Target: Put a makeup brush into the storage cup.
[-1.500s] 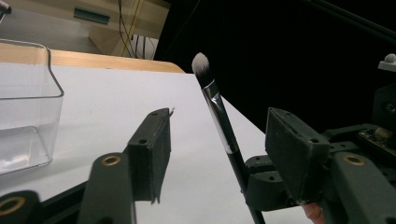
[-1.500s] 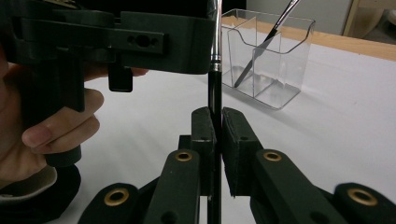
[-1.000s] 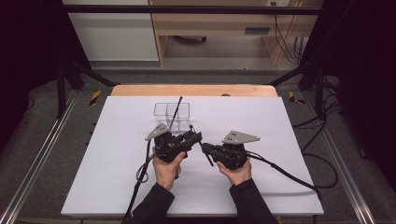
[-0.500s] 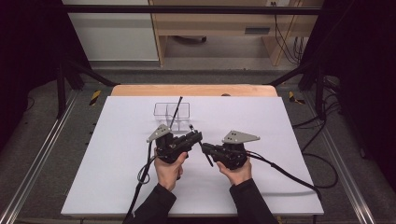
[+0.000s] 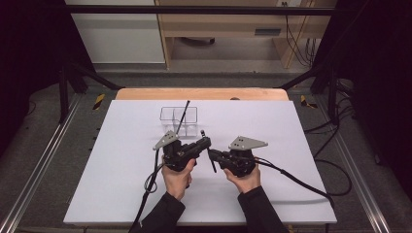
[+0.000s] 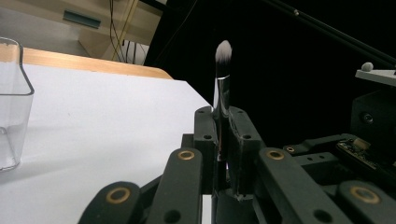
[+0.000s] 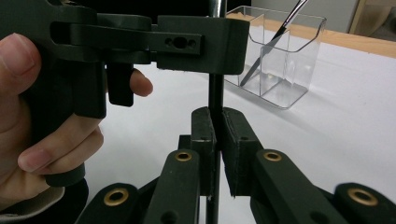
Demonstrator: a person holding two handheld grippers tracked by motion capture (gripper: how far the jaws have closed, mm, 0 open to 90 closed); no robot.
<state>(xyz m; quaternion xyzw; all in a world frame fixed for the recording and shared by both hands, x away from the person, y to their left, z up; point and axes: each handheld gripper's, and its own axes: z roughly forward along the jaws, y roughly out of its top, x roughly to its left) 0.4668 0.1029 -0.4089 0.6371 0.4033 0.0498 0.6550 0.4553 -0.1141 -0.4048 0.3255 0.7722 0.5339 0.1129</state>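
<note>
Now both tongs (image 5: 208, 141) (image 5: 212, 155) on one brush (image 6: 222, 79).

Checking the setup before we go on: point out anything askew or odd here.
Nothing spilled or damaged. One oddity: both the left gripper and the right gripper clamp the same makeup brush. Another brush leans aslant in the clear organizer.

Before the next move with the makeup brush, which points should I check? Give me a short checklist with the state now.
1. Left tongs shut on the makeup brush, having just been closing: ok.
2. Right tongs shut on the same brush's handle: ok.
3. Bristle tip free, touching nothing: ok.
4. Clear organizer upright on the table: ok.
5. Free compartment beside the other brush standing in it: cannot tell.
</note>
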